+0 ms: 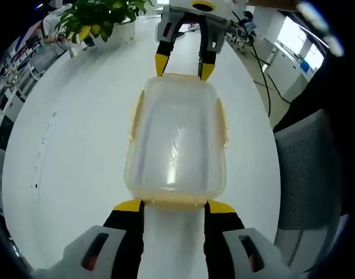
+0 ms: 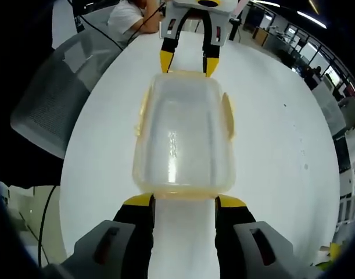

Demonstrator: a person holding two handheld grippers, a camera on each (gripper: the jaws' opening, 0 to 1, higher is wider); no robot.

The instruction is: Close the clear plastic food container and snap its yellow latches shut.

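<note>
My two grippers face each other across a round white table [image 1: 67, 151], the clear rectangular plastic food container with pale yellow latches [image 1: 177, 139] lying lengthwise between them with its lid already seated. In the left gripper view, my left gripper [image 1: 175, 207] stands with jaws parted wide at the container's near short end, yellow tips just touching or just beside the end latch and gripping nothing; the right gripper [image 1: 184, 63] meets the far end the same way. In the right gripper view, my right gripper [image 2: 183, 201] shows its jaws spread as wide, empty, at its own end latch.

The side latches [image 2: 228, 115] appear flared outward, so I judge them not yet snapped. To do this well, I would brace one end with one gripper while the other presses a latch flat against the wall, working opposite pairs so the lid stays level and the container does not skate on the smooth table. A potted green plant [image 1: 99, 20] stands well apart.
</note>
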